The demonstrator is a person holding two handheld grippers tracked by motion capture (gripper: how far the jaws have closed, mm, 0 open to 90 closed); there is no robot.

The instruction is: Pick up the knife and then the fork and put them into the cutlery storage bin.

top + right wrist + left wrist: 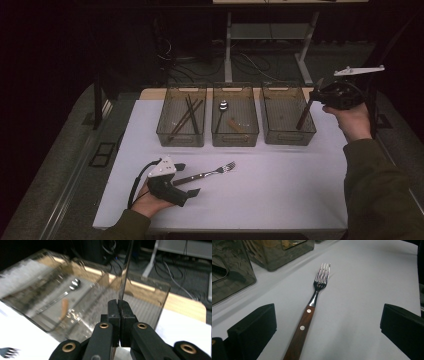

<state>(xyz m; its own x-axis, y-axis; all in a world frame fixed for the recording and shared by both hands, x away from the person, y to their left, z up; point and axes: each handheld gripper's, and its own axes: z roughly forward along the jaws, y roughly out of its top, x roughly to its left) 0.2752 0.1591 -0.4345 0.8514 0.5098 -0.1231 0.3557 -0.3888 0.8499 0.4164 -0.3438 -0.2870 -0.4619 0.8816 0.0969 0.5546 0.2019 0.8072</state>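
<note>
White sheeting is covering the table (280,195) in the high view, and we are observing three clear bins in a row along its far side. We are recording dark sticks in the left bin (181,135), a spoon (221,111) in the middle bin (235,136), and the right bin (287,134) lying under the right gripper (316,95). That gripper is being held raised at the far right, above the bin's right end, and it is clenching a knife (304,116) whose handle is hanging down into the bin. At the near left, the left gripper (189,179) is resting on the table with its jaws spread wide. A fork (206,174) is lying flat between them, tines pointing right and far.

Moving to the left gripper view, we are confirming the released state: both black jaws are standing well apart from the fork (308,320), neither pad touching it. Its wooden handle is running toward the camera, the tines pointing away toward the bins.

Turning to the right gripper view, we are seeing the jaws pressed together on the thin blade of the knife (125,275), which is rising straight up from the pads. Behind it the bins are appearing blurred. We are noting the spoon (72,286) in the bin on the left.
</note>
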